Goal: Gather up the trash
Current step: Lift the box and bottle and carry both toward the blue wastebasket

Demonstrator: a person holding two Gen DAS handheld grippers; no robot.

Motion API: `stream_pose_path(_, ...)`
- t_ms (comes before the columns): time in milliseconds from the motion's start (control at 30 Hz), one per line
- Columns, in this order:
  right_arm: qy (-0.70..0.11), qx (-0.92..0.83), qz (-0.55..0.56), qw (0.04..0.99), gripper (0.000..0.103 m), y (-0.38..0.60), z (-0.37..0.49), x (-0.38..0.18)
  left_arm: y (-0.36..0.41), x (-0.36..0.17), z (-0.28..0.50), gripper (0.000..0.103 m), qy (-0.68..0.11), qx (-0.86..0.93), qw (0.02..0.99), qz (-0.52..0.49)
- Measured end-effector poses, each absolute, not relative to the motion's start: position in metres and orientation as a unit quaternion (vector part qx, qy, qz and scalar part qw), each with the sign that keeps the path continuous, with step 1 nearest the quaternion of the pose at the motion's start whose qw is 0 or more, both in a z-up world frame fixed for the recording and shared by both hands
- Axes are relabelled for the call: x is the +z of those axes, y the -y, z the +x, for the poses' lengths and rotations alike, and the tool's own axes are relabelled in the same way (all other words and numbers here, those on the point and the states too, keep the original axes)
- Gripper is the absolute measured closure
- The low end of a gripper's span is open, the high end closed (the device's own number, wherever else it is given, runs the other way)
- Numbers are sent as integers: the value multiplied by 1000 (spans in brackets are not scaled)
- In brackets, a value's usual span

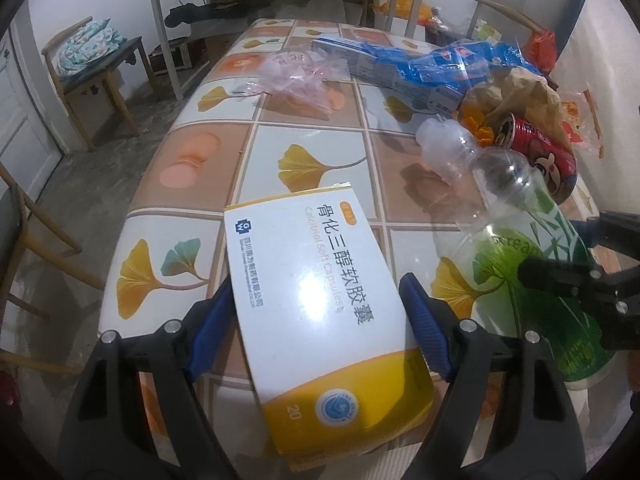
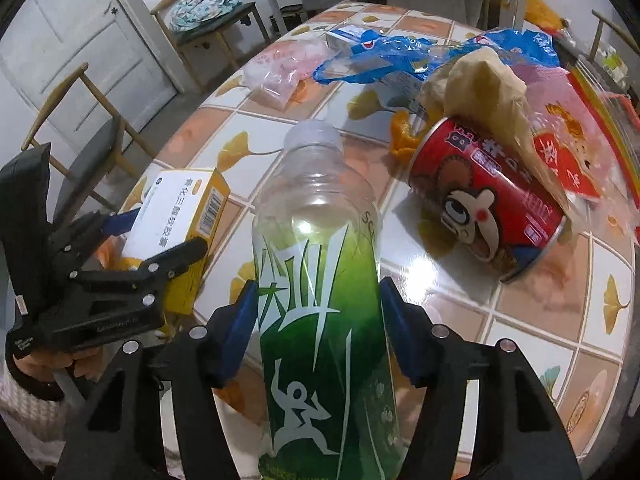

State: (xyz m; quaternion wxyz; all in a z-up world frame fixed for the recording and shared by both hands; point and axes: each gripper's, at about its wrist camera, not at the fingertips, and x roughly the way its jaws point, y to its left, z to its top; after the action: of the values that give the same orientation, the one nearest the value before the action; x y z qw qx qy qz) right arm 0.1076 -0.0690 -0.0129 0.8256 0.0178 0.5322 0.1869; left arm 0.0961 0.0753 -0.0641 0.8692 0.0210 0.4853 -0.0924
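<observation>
My left gripper (image 1: 316,320) is shut on a white and yellow medicine box (image 1: 320,304), held above the near edge of the tiled table (image 1: 224,152). The box and left gripper also show in the right wrist view (image 2: 176,216). My right gripper (image 2: 316,328) is shut on an empty clear plastic bottle with a green label (image 2: 316,280); the bottle also shows in the left wrist view (image 1: 520,216). A red can (image 2: 488,200) lies on its side to the right. A pink plastic bag (image 1: 296,72) and blue wrappers (image 1: 440,68) lie farther back.
A tan paper bag (image 2: 488,92) and orange peel (image 2: 400,140) lie by the can, with red printed plastic (image 2: 568,152) beyond. Wooden chairs (image 1: 92,68) stand left of the table. A white door (image 2: 80,40) is at the left.
</observation>
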Motion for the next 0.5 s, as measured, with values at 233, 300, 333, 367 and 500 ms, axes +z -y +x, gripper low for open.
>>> stream_pose_path(233,-511,203,43,834,45,78,90,-2,-81,-55,90,28,-479,-69,875,12)
stream_pose_path(300,-501,214,52,837,45,80,83,3,-84,-50,86,29,-473,-63,879,8)
stream_pose_path(333,-497,219,57,838,45,81,79,6,-86,-46,84,29,-470,-61,881,5)
stream_pose_path(367,-489,227,64,839,45,83,74,9,-87,-39,80,29,-464,-60,884,1)
stream_pose_path(500,-449,254,93,852,45,95,50,26,-87,-10,65,29,-440,-76,894,-19)
